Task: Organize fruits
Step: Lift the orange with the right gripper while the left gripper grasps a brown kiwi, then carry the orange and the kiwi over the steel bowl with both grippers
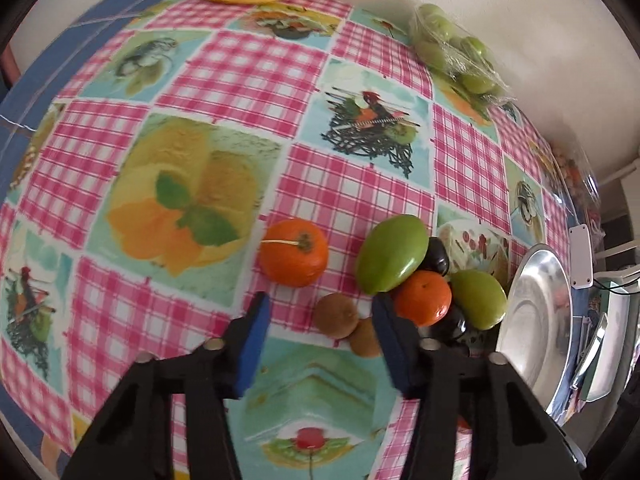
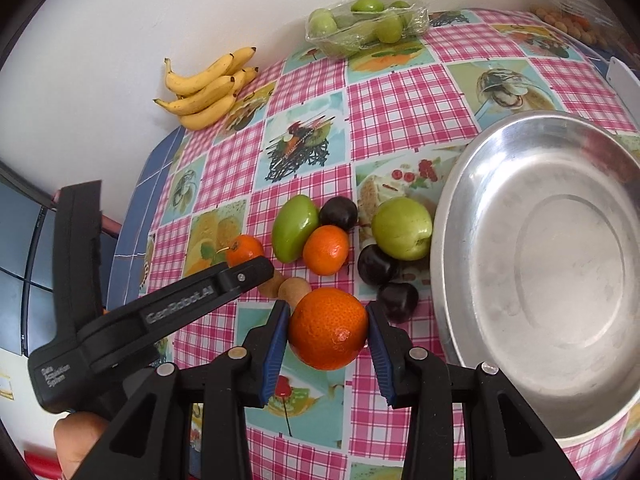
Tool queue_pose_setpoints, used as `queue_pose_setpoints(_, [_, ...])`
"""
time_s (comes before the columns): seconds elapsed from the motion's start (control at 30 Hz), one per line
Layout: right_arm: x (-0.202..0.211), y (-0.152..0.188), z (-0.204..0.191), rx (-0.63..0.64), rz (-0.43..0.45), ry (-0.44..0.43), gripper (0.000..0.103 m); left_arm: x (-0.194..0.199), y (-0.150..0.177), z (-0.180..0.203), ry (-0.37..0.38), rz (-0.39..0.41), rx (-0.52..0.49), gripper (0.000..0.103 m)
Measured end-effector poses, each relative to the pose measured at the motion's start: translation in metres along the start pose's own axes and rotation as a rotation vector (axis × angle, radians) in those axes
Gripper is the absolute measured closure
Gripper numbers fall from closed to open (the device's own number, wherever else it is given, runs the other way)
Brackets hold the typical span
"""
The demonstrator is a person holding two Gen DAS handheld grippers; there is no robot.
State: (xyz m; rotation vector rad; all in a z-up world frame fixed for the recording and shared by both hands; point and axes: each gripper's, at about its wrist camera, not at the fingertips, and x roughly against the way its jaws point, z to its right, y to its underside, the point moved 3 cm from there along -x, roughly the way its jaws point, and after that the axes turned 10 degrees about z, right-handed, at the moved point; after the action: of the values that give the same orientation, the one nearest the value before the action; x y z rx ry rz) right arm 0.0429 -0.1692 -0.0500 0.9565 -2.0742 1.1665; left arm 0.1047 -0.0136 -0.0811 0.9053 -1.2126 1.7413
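Fruit lies bunched on the checked tablecloth [image 2: 404, 96] just left of the metal bowl [image 2: 536, 272]: green fruits [image 2: 402, 227], dark plums [image 2: 338, 213], oranges [image 2: 325, 249] and two kiwis [image 1: 335, 315]. My right gripper [image 2: 328, 330] clamps one orange [image 2: 328, 328] above the cloth, beside the bowl's rim. My left gripper [image 1: 320, 320] has its fingers narrowed but gripping nothing, over the kiwis. Bananas [image 2: 208, 88] and a pack of green fruit [image 2: 366, 22] sit by the wall.

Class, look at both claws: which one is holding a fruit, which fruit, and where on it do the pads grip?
The right claw holds an orange, its pads pressing on opposite sides. The left claw holds nothing.
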Motion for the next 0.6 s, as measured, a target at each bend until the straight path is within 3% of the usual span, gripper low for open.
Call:
queue_pose_setpoints(0.17, [0.0, -0.003, 0.002, 0.0, 0.0, -0.001, 0.062, -0.012, 0.002, 0.004, 0.031, -0.038, 0.039, 0.077])
queue_pose_setpoints(0.6, [0.007, -0.013, 0.004, -0.025, 0.022, -0.02, 0.062, 0.009, -0.001, 0.002, -0.001, 0.002, 0.047, 0.077])
